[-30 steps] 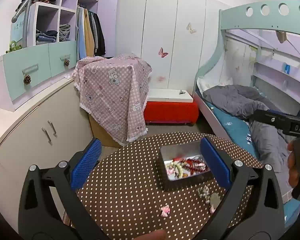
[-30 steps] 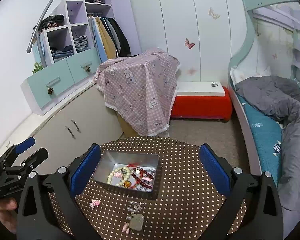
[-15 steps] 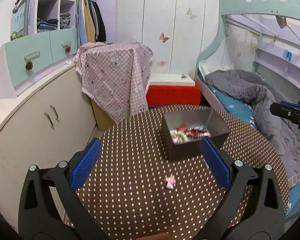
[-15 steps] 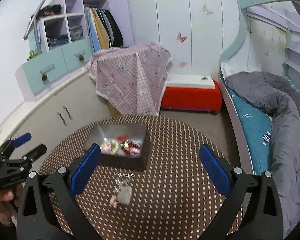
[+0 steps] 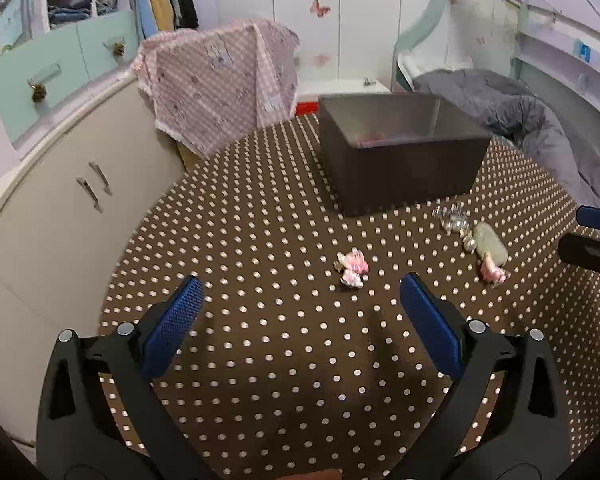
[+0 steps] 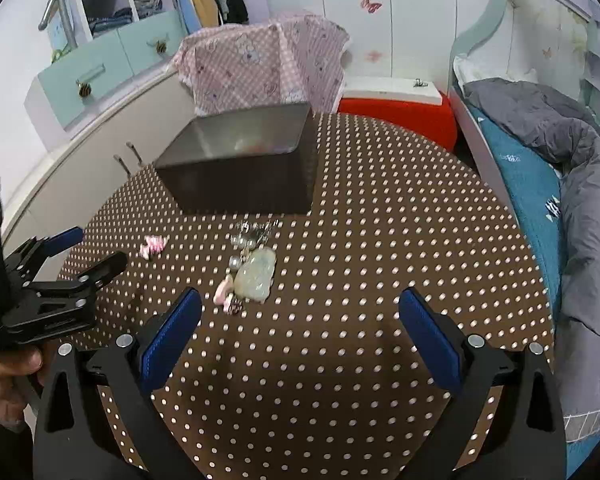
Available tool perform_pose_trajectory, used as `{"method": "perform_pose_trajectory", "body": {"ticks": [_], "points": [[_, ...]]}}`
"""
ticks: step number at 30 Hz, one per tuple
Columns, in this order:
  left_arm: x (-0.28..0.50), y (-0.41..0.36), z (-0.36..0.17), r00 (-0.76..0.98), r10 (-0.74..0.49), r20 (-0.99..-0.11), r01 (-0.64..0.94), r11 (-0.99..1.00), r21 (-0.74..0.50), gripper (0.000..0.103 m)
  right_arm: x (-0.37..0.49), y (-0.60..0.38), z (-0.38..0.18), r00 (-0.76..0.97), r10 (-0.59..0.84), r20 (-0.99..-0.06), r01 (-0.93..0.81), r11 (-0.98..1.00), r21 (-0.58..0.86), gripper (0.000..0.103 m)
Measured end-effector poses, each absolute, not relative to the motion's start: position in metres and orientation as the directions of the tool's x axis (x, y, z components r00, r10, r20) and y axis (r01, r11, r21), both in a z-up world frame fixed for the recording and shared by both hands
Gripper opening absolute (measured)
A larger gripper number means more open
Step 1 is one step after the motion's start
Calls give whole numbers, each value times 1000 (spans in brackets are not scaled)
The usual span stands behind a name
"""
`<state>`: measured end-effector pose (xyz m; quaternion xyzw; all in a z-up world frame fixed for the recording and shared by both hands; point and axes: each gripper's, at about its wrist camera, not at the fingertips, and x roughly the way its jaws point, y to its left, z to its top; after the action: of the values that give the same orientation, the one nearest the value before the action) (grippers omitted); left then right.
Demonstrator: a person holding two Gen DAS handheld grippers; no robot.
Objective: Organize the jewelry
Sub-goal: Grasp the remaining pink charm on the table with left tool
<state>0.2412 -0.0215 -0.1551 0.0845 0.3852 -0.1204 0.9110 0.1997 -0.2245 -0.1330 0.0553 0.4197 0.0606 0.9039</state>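
A dark metal box (image 5: 400, 160) stands at the far side of the round polka-dot table (image 5: 260, 240); it also shows in the right wrist view (image 6: 244, 172), its contents mostly hidden. A small pink ornament (image 5: 352, 268) lies just ahead of my open, empty left gripper (image 5: 300, 320). A pale green pendant (image 5: 489, 243) with silver beads (image 5: 454, 218) and a pink piece (image 5: 492, 272) lies to the right. In the right wrist view the pendant (image 6: 256, 276) lies ahead-left of my open, empty right gripper (image 6: 300, 320); the pink ornament (image 6: 152, 246) is further left.
A pink cloth-covered object (image 6: 268, 64) and a red bench (image 6: 400, 112) stand behind the table. A bed with a grey duvet (image 6: 560, 152) is on the right. White cabinets (image 5: 60, 208) run along the left. The left gripper shows in the right wrist view (image 6: 60, 280).
Both grippers have dropped low toward the table, so the box's inside is nearly out of sight. The loose jewelry is now close in front of both grippers.
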Motion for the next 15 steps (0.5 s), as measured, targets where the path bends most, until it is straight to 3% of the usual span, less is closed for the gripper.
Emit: {"method": "perform_pose_trajectory", "body": {"ticks": [4,7,10,12,13,14,15], "points": [[250,-25,-165,647,-172,-743,304,951,45,93,199,-221,-142,621,163,-767,-71,986,152,95],[260,-27,-169,616,-201,-762,328,945,16,79,199,-218,-149,606,169,-777,-77,985,154,95],[267,-28,-172,583,-243,-776,355,934,-25,55,198,-214,-153,597,177,-782,-88,984,156,95],[269,-28,-172,569,-272,-776,375,926,-49,31,199,-211,-155,593,187,-783,-98,982,160,95],[270,-27,-171,563,-290,-774,386,920,-64,26,199,-210,-156,591,193,-784,-105,981,163,95],[269,-27,-171,557,-306,-772,392,916,-80,15,199,-208,-156,591,195,-783,-110,981,161,95],[269,-25,-171,547,-326,-771,397,912,-104,15,199,-206,-156,591,197,-783,-115,980,160,95]]}}
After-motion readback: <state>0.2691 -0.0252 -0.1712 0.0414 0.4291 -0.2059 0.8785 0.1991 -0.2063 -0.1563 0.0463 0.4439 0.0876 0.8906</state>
